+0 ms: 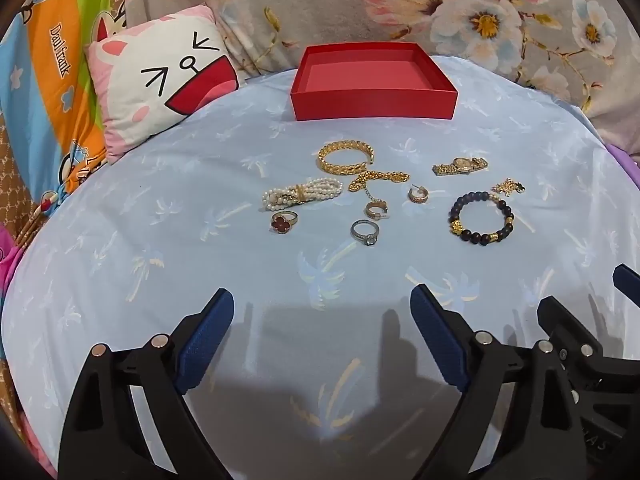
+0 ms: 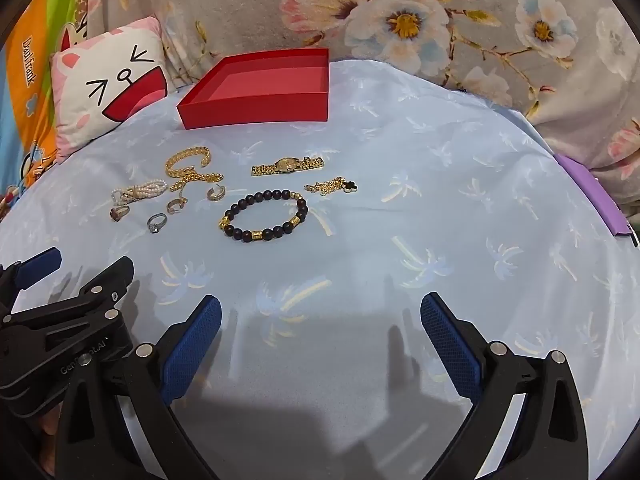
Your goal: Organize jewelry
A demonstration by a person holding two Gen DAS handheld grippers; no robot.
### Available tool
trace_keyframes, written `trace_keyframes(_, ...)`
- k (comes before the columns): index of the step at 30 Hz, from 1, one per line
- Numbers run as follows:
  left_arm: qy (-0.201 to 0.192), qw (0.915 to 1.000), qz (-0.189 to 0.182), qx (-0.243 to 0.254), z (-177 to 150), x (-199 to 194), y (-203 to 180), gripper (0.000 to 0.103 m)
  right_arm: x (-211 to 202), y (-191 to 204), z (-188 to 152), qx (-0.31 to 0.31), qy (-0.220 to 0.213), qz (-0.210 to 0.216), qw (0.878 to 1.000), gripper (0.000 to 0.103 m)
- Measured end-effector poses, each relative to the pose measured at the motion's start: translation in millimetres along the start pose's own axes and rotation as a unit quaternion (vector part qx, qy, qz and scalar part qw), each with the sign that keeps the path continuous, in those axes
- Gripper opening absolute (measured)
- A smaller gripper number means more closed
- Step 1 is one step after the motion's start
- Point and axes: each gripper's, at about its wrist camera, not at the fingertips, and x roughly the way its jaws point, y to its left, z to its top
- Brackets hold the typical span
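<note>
Both grippers hang spread wide over the pale blue sheet (image 1: pixel 120 264), and neither grasps anything. In the left wrist view the left gripper (image 1: pixel 322 326) fills the bottom of the frame, with only bare sheet and shadow between its blue pads. The jewelry lies well above the fingertips, in the middle of the frame: a gold chain bracelet (image 1: pixel 346 157), a pearl bracelet (image 1: pixel 301 196), a red clover ring (image 1: pixel 283 221), a silver ring (image 1: pixel 365 232), two hoop earrings (image 1: pixel 418 194), a dark bead bracelet (image 1: pixel 481 218) and a gold watch (image 1: pixel 460 165). Further up, at top centre, the red box (image 1: pixel 374 100) stands empty. In the right wrist view the right gripper (image 2: pixel 320 322) is likewise unclenched at the bottom; the bead bracelet (image 2: pixel 264 216) lies above its left finger, the other pieces further toward the upper left. A cartoon pillow (image 1: pixel 160 80) leans at the upper left.
</note>
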Motion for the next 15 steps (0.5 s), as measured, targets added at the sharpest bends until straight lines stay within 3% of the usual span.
trace_keyframes(2, 0.002, 1.0000, 0.001, -0.002, 1.1, 2.1, 2.2, 0.087, -0.7, 0.0, -0.2, 0.001, -0.002, 0.000, 1.000, 0.098)
trace_keyframes(3, -0.016, 0.9998, 0.009, 0.009, -0.1, -4.7, -3.0, 0.087, -0.9, 0.1, -0.3, 0.001, -0.002, 0.001, 1.000, 0.098)
trace_keyframes(15, -0.013, 0.9998, 0.007, 0.009, 0.2, -9.1, -3.7, 0.084, -2.6, -0.6, -1.0, 0.001, 0.000, 0.000, 1.000, 0.098)
